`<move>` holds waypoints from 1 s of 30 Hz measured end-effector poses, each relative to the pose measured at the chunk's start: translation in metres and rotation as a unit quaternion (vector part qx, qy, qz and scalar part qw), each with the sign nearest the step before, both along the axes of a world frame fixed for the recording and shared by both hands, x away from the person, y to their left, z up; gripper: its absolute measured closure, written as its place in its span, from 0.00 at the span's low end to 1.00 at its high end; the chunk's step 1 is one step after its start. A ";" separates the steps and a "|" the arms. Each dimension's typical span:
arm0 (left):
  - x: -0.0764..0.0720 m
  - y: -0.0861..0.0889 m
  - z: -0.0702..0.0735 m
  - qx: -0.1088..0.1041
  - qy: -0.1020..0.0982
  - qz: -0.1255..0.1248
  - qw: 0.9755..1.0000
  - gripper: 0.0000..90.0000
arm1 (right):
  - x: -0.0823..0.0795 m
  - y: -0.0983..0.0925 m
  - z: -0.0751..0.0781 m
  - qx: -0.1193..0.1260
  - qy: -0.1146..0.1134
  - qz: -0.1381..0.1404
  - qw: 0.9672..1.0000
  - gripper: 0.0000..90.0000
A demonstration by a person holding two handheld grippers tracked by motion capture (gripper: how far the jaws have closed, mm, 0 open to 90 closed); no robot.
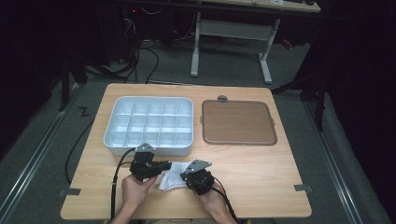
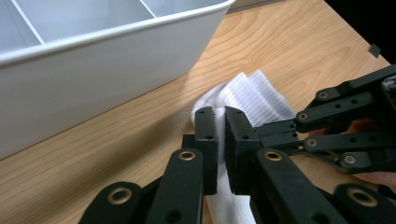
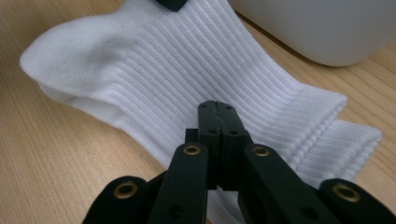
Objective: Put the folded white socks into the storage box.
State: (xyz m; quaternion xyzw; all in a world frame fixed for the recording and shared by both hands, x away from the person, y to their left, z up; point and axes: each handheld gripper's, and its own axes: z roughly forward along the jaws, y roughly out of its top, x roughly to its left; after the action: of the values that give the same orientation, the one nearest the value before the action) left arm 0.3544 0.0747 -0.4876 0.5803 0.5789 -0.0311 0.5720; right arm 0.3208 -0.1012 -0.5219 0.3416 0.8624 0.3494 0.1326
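A white ribbed sock (image 1: 172, 179) lies on the wooden table near its front edge, between my two grippers. In the left gripper view, my left gripper (image 2: 219, 116) is shut on a fold of the sock (image 2: 254, 93), with white cloth showing between the pads. My right gripper (image 2: 345, 121) reaches in from the right at the cuff end. In the right gripper view, my right gripper (image 3: 217, 106) has its jaws pressed together over the ribbed leg of the sock (image 3: 163, 60), pinching it. In the high view, the left gripper (image 1: 167, 167) and right gripper (image 1: 187, 179) sit close together.
A white tray (image 1: 109, 135) with several compartments stands just behind the grippers; its wall (image 2: 93, 79) is close to the sock. A brown tray (image 1: 238, 122) lies to its right. A person's hands come in over the table's front edge.
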 end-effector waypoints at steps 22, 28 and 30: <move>0.009 -0.010 0.006 -0.001 0.004 0.001 1.000 0.95 | 0.007 0.018 0.005 -0.003 0.004 0.022 1.000 0.97; 0.007 -0.010 0.004 0.017 0.002 0.003 1.000 0.95 | -0.001 -0.006 0.022 0.020 -0.025 -0.012 0.999 0.93; 0.007 -0.009 0.004 0.018 0.001 0.004 1.000 0.95 | -0.002 -0.017 0.026 0.028 -0.032 -0.030 0.999 0.91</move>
State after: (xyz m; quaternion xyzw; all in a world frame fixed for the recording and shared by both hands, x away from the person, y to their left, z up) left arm 0.3617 0.0653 -0.4834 0.5879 0.5824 -0.0193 0.5611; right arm 0.3187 -0.1183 -0.4956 0.3591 0.8370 0.3802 0.1611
